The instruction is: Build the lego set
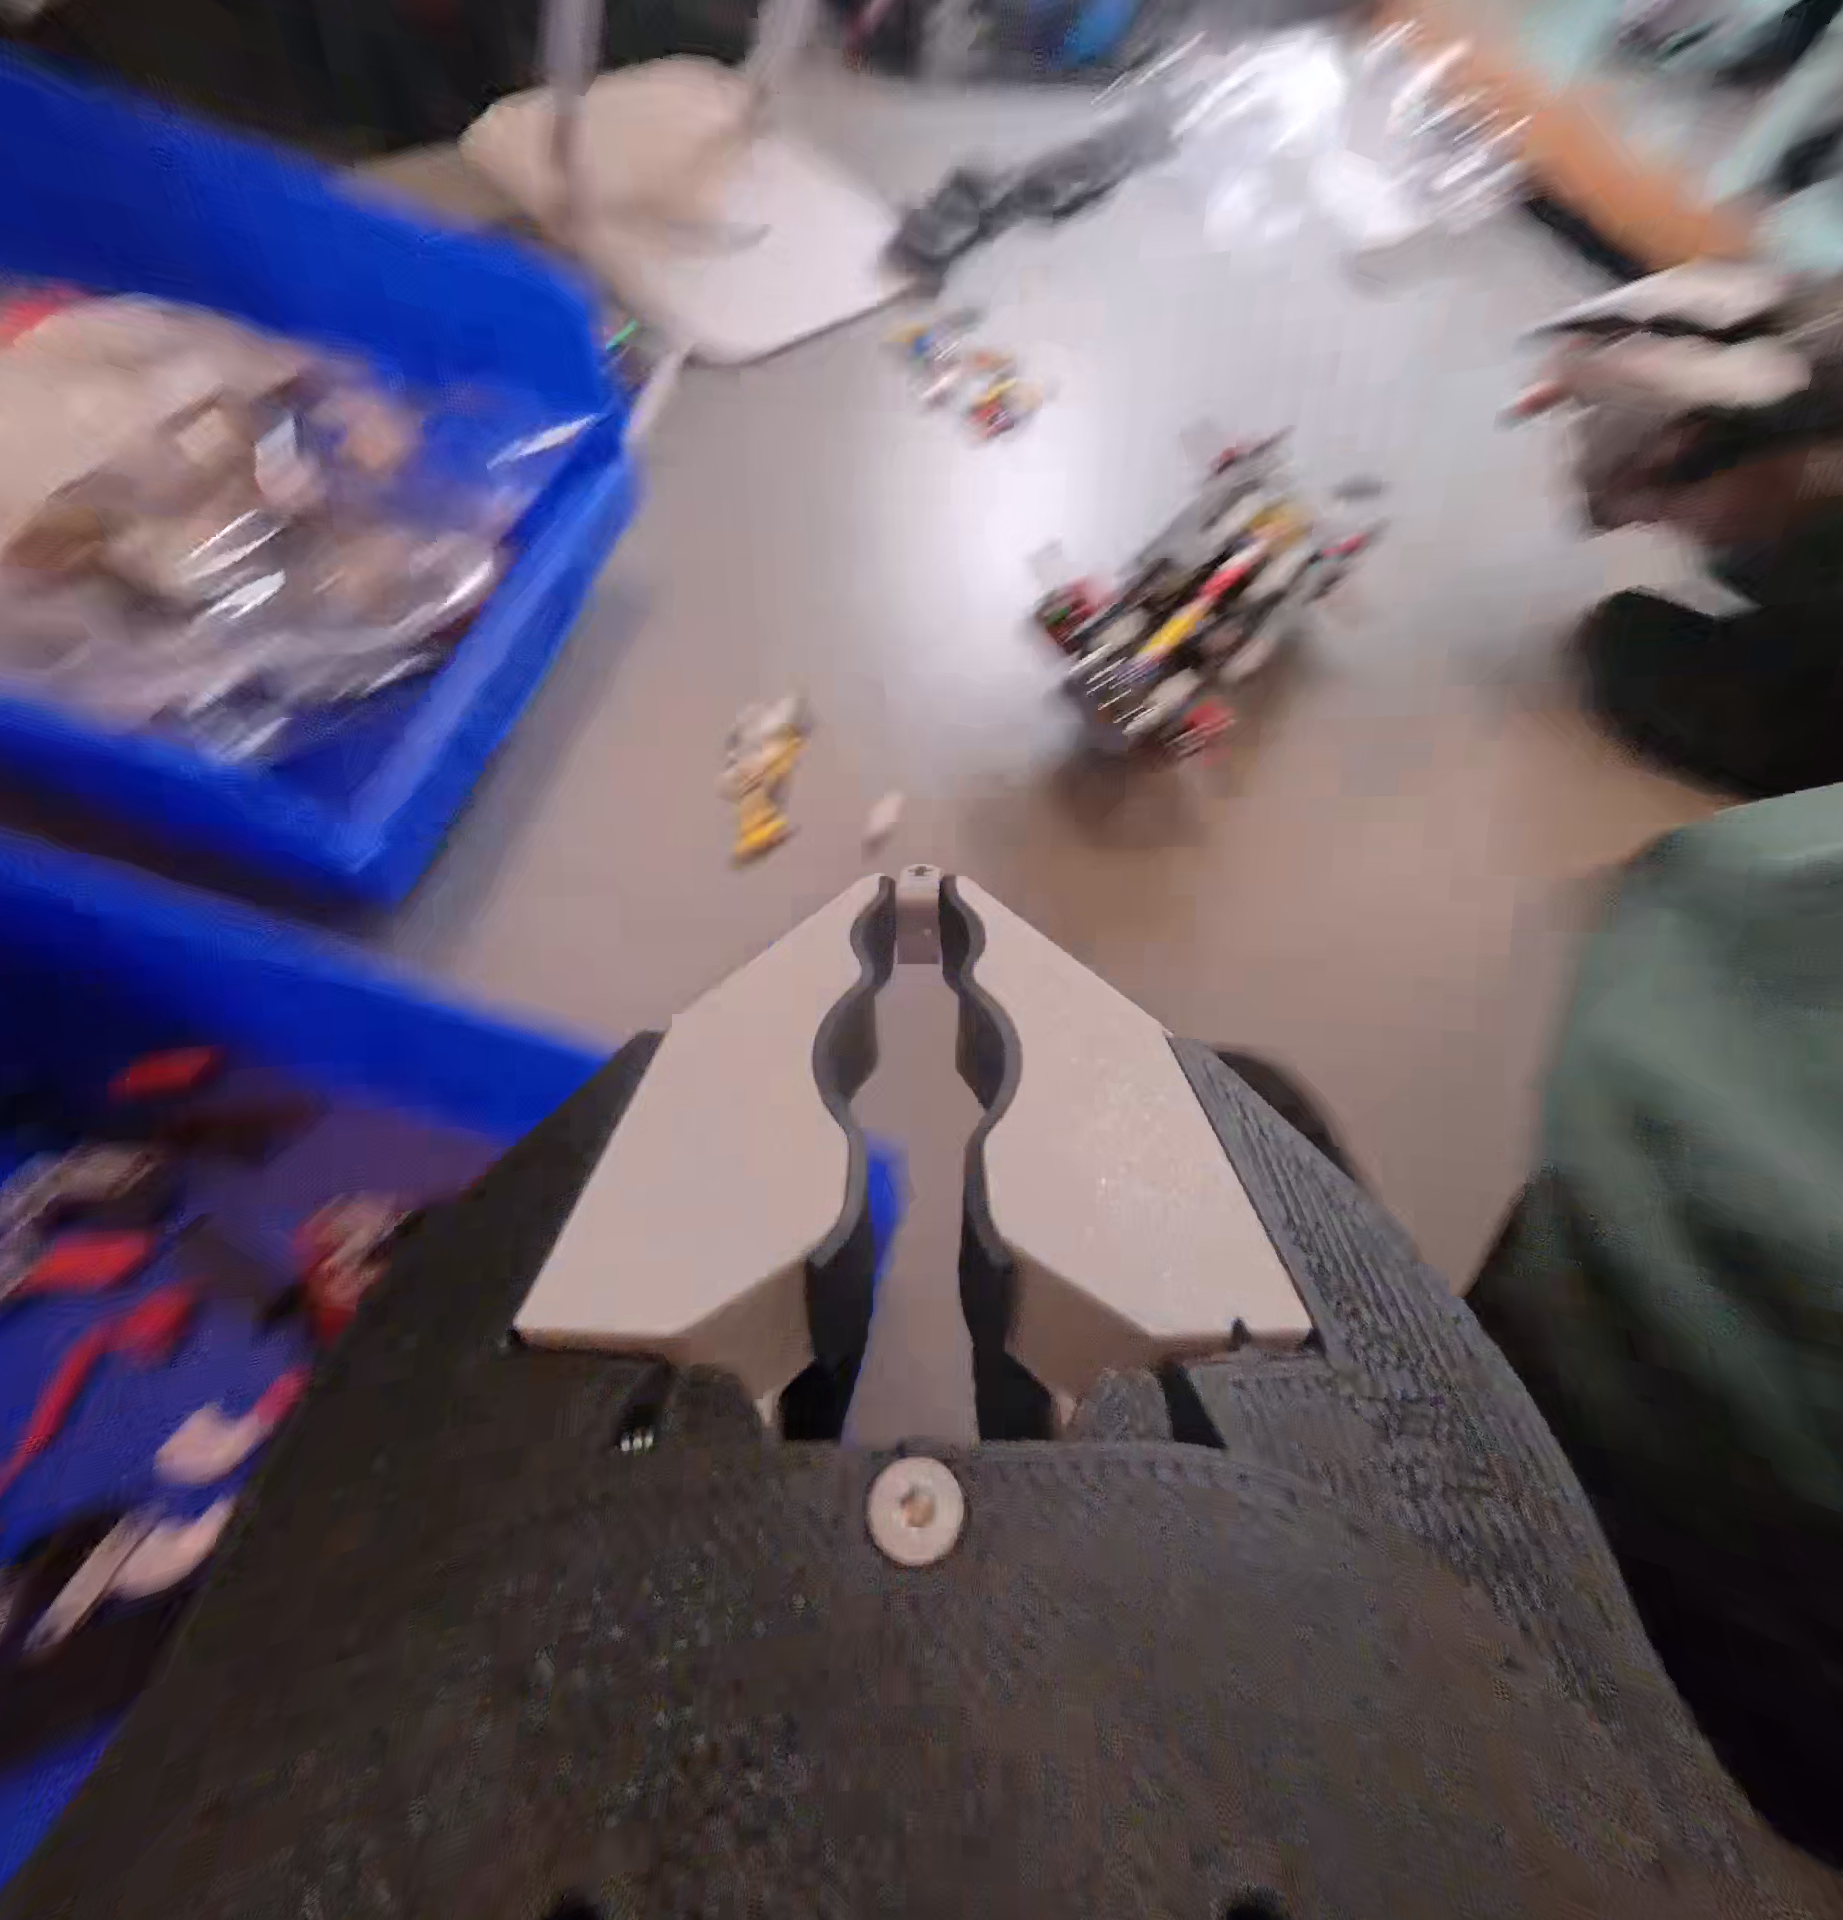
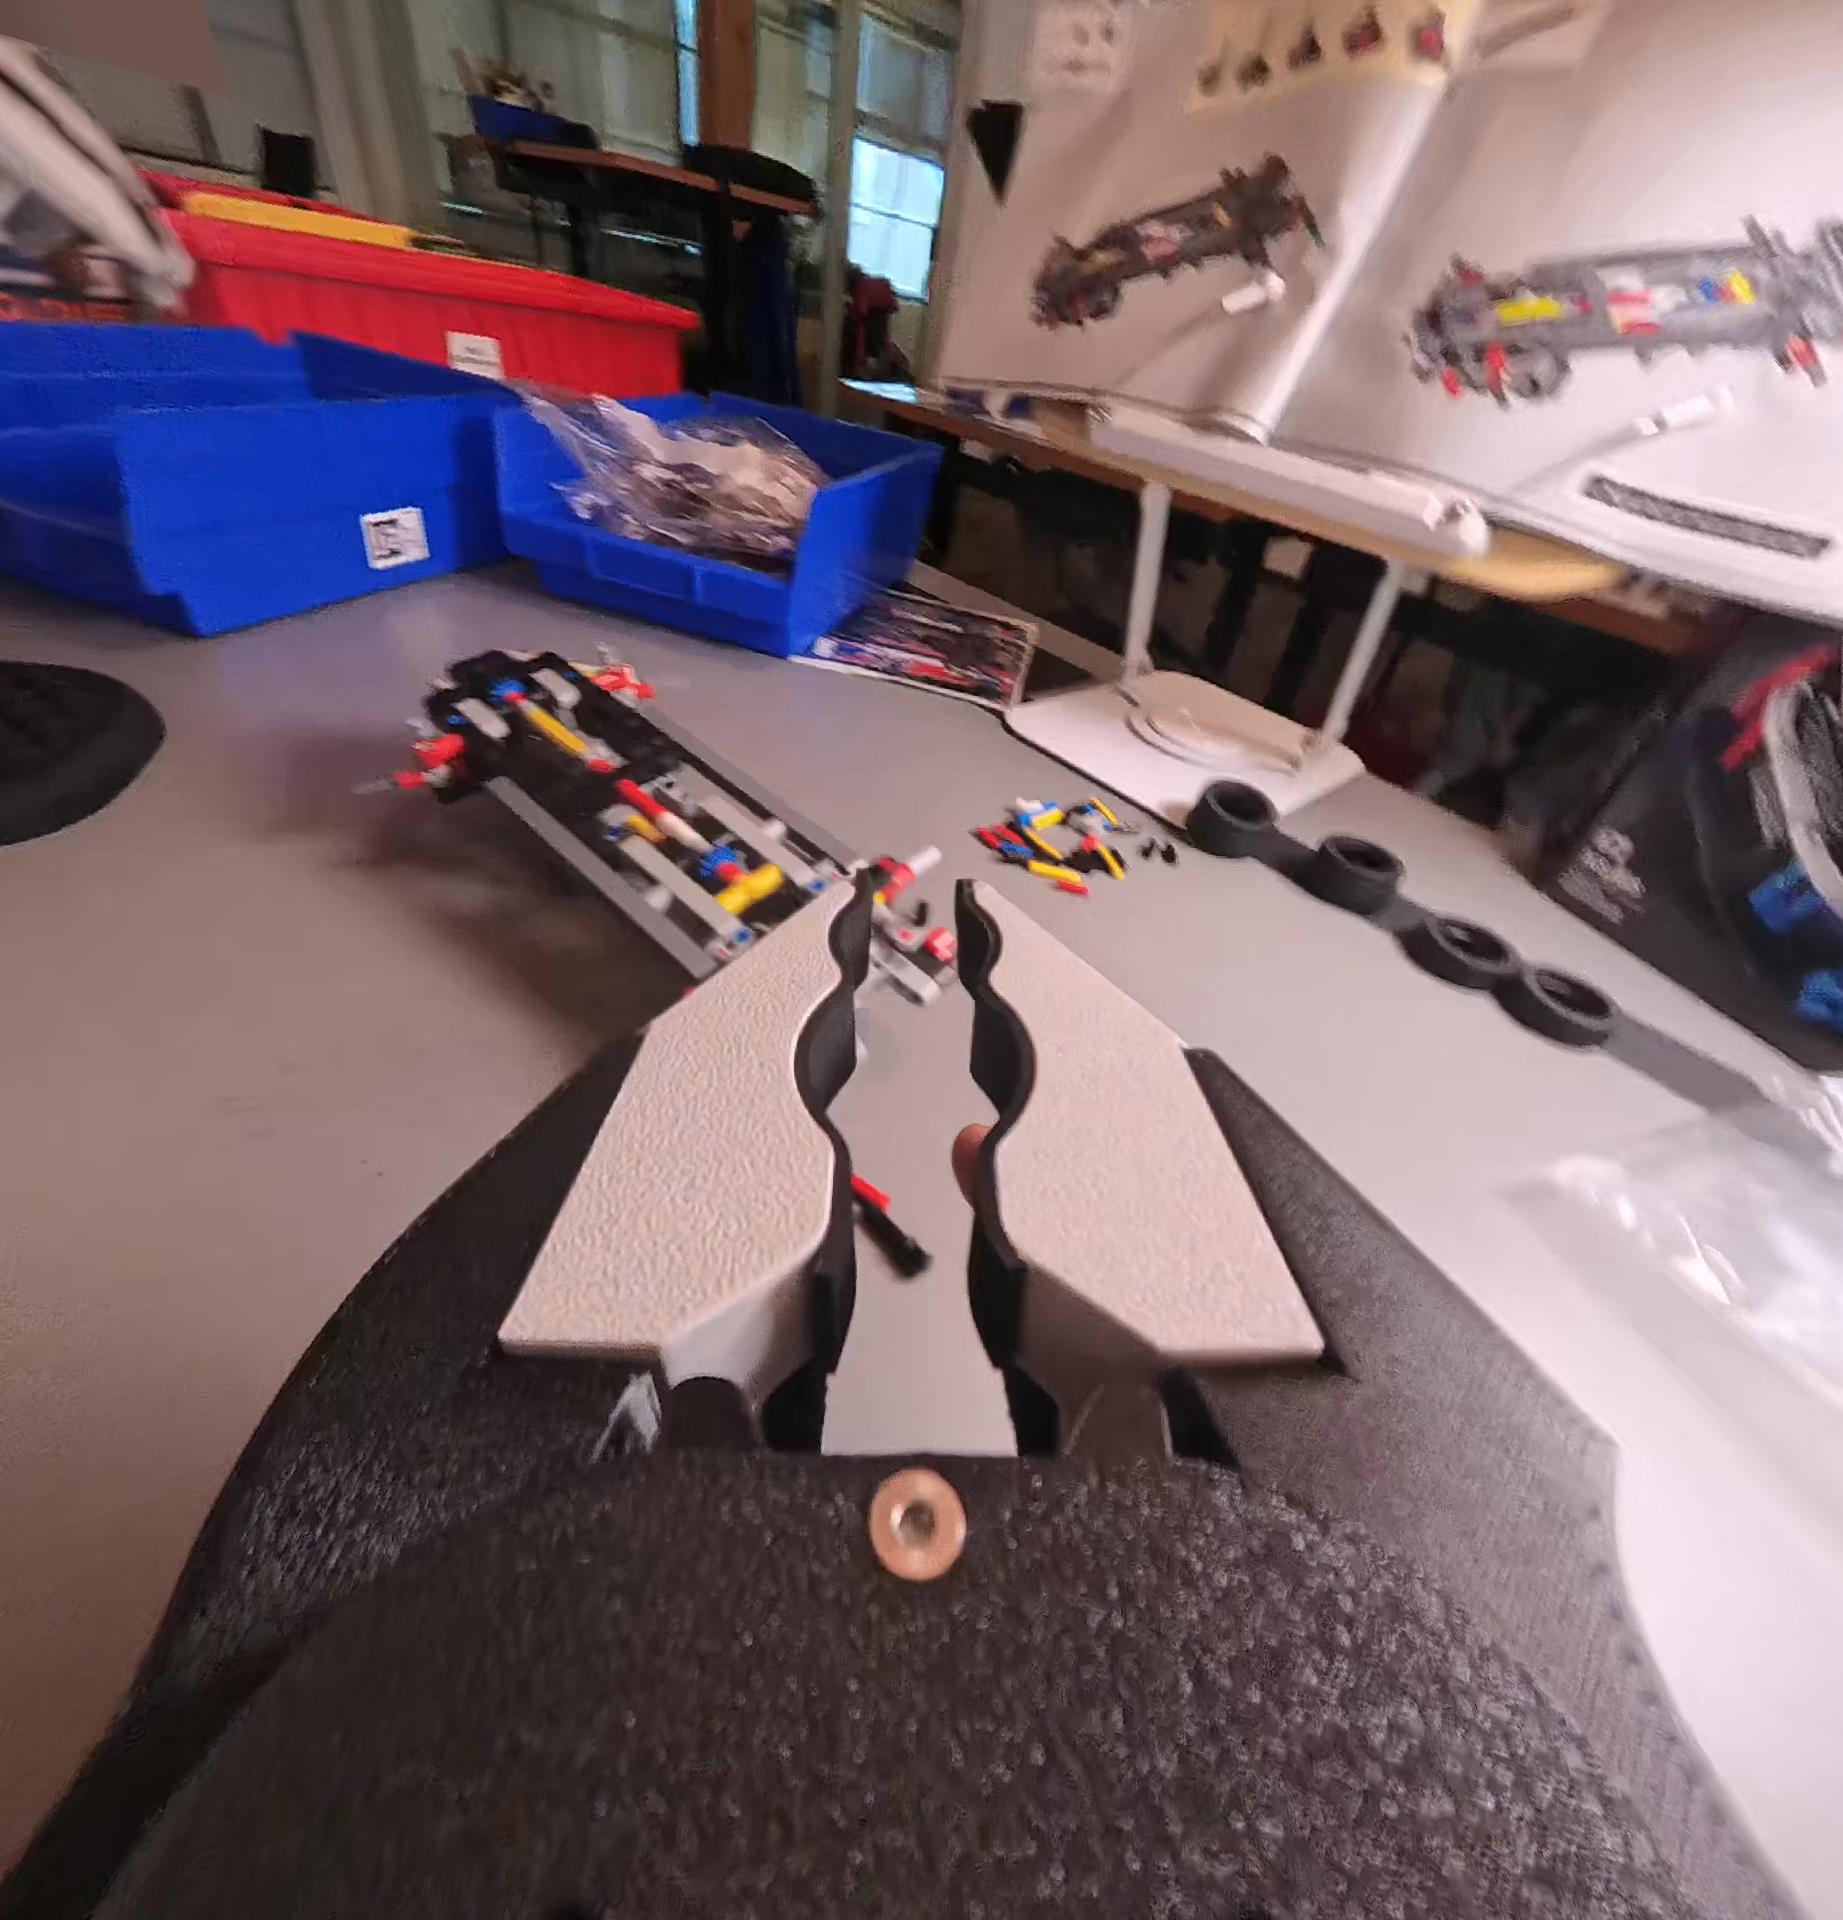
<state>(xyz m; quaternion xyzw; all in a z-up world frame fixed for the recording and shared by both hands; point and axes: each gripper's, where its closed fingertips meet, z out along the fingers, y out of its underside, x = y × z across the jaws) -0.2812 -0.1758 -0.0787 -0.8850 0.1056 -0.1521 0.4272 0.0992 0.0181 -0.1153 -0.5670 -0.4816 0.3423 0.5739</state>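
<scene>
The long grey and black lego chassis (image 2: pixel 605 790) lies on the grey table (image 2: pixel 221 1039); it also shows blurred in the left wrist view (image 1: pixel 1197 613). My left gripper (image 1: pixel 917 899) is shut on a small grey lego piece (image 1: pixel 917 920) held at its fingertips, above the table and short of the chassis. My right gripper (image 2: pixel 909 896) is open by a narrow gap and holds nothing. The near end of the chassis shows just beyond its tips. A red and black pin (image 2: pixel 886 1226) lies on the table below its fingers.
Blue bins with bagged and loose parts (image 1: pixel 273 499) (image 2: pixel 709 509) stand at the left, with a red bin (image 2: pixel 429 301) behind. A pile of small pieces (image 2: pixel 1052 842), a few black tyres (image 2: pixel 1353 873), an instruction book on a white stand (image 2: pixel 1416 312) and a clear bag (image 2: pixel 1727 1226) are at the right. A green sleeve (image 1: pixel 1727 1091) is nearby. Tip to tip, the grippers are about 45 cm apart.
</scene>
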